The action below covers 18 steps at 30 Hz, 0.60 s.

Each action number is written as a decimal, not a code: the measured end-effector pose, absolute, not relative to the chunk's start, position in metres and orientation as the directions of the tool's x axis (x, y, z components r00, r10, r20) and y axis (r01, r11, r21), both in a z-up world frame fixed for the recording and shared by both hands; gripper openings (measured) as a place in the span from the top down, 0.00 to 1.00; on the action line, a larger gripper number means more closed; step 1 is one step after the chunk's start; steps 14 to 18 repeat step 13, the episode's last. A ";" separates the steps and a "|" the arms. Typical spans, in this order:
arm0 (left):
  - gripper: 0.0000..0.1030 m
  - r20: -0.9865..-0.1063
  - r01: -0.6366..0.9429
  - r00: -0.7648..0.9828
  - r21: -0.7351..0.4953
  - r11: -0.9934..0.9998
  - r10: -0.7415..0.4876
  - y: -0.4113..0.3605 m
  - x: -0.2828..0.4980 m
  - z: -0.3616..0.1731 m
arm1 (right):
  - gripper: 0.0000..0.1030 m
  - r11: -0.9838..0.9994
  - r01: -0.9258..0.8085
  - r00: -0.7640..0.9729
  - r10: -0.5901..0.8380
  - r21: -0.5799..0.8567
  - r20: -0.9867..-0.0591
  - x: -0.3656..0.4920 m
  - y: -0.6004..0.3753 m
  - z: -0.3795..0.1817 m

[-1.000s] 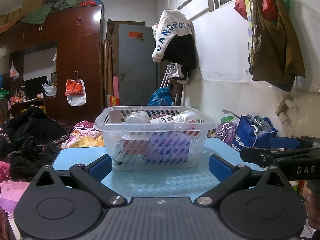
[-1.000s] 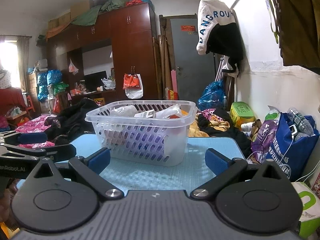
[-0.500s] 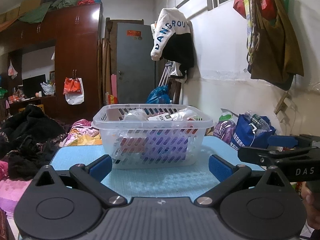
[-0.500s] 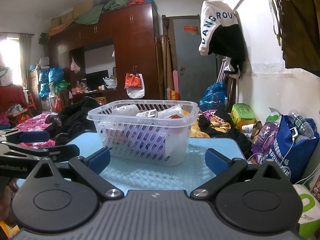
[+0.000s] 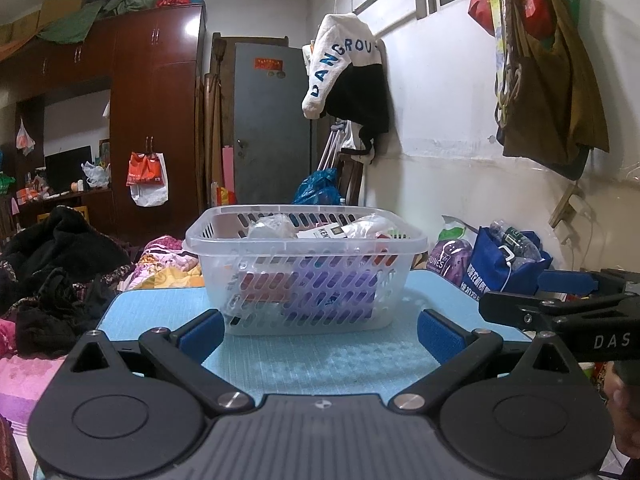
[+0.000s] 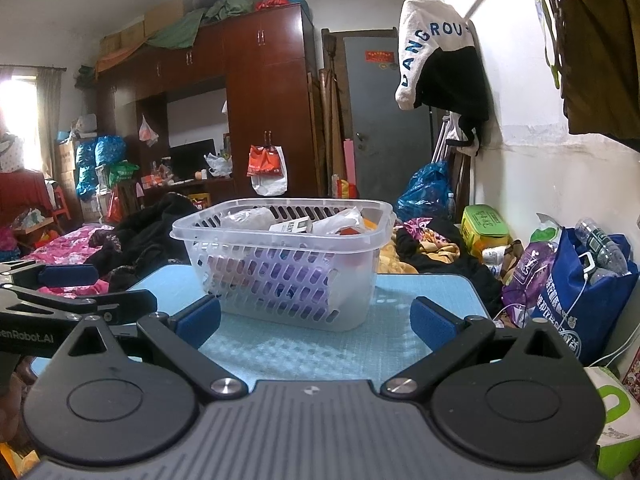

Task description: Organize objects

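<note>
A: What do the tools have right now?

B: Nothing. The left gripper [image 5: 318, 330] has its jaws spread wide over the blue mat [image 5: 288, 364], and the right gripper [image 6: 316, 320] is spread the same way, empty. Each shows at the edge of the other's view.

A: And the thing to sort?

B: The clear basket [image 5: 304, 272] sits on the mat just ahead of both sets of fingertips, not touching either. From the right wrist view it stands ahead and slightly left [image 6: 284, 264].

A: How will it handle?

B: I'd guess light, thin and springy plastic, smooth enough to slip. The packets [image 5: 320, 234] inside look soft and crinkly. The rolled rim seems the best hold, one gripper on each short end.

A: Which way does it run?

B: It stands upright, mouth up. Its long side runs across the left gripper's view, turned a little for the right one.
</note>
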State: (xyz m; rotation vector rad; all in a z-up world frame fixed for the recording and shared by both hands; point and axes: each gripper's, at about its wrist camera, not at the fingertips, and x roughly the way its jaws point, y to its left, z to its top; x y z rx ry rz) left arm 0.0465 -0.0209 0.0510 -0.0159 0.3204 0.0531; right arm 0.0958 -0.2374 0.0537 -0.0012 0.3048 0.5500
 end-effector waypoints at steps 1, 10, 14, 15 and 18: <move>0.00 -0.316 -0.054 0.948 -0.007 0.999 0.049 -0.021 0.047 0.051 | 0.00 0.854 -0.514 0.809 0.514 0.080 -0.286 0.096 -0.237 0.054; 0.00 -0.285 -0.070 0.956 0.008 0.998 0.069 -0.021 0.043 0.052 | 0.00 0.854 -0.514 0.809 0.514 0.080 -0.286 0.096 -0.237 0.053; 0.00 -0.286 -0.070 0.956 0.008 0.998 0.069 -0.021 0.043 0.051 | 0.00 0.854 -0.514 0.809 0.513 0.078 -0.285 0.096 -0.237 0.054; 0.00 -0.286 -0.070 0.956 0.008 0.998 0.069 -0.021 0.043 0.051 | 0.00 0.854 -0.514 0.809 0.513 0.078 -0.285 0.096 -0.237 0.054; 0.00 -0.286 -0.070 0.956 0.008 0.998 0.069 -0.021 0.043 0.051 | 0.00 0.854 -0.514 0.809 0.513 0.078 -0.285 0.096 -0.237 0.054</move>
